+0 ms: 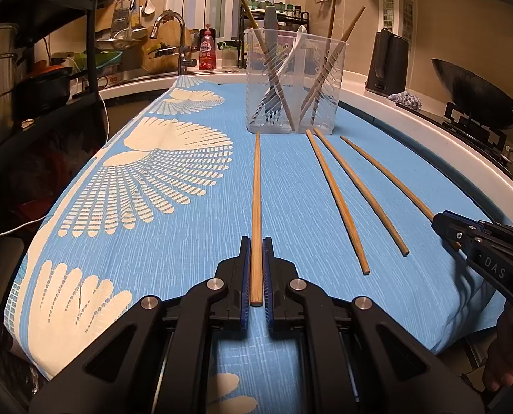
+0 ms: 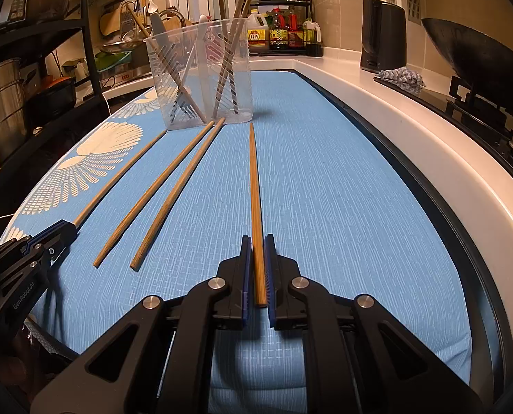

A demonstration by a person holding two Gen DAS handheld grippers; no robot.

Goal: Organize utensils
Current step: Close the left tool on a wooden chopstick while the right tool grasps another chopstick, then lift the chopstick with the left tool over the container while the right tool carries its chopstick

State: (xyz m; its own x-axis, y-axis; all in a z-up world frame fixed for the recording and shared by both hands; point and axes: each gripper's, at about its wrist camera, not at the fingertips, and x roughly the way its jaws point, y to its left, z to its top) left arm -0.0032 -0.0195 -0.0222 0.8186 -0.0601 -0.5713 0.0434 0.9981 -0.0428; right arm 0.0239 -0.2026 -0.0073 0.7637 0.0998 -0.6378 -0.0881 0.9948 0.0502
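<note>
From the left wrist we see our left gripper [image 1: 256,252] pinching the near end of a chopstick [image 1: 256,207], its blue pads pressed against the wood on both sides. That chopstick lies along the blue cloth [image 1: 291,207] with its far tip just short of the clear plastic cup [image 1: 292,82], which stands upright and holds more chopsticks and a white spoon leaning inside. To the right, two loose chopsticks [image 1: 356,196] lie side by side on the cloth, and beyond them a fourth stick [image 1: 387,176] runs into our right gripper [image 1: 444,222], which closes on its end. From the right wrist we see that right gripper [image 2: 258,252] clamped on its chopstick [image 2: 254,189], the stick pointing toward the cup [image 2: 201,79]. The loose pair [image 2: 167,189] lies to the left, well apart from it, and farther left our left gripper [image 2: 65,229] grips its own stick [image 2: 122,176]. A black kettle [image 2: 382,34] and a wok [image 2: 477,58] sit on the counter at the right.
</note>
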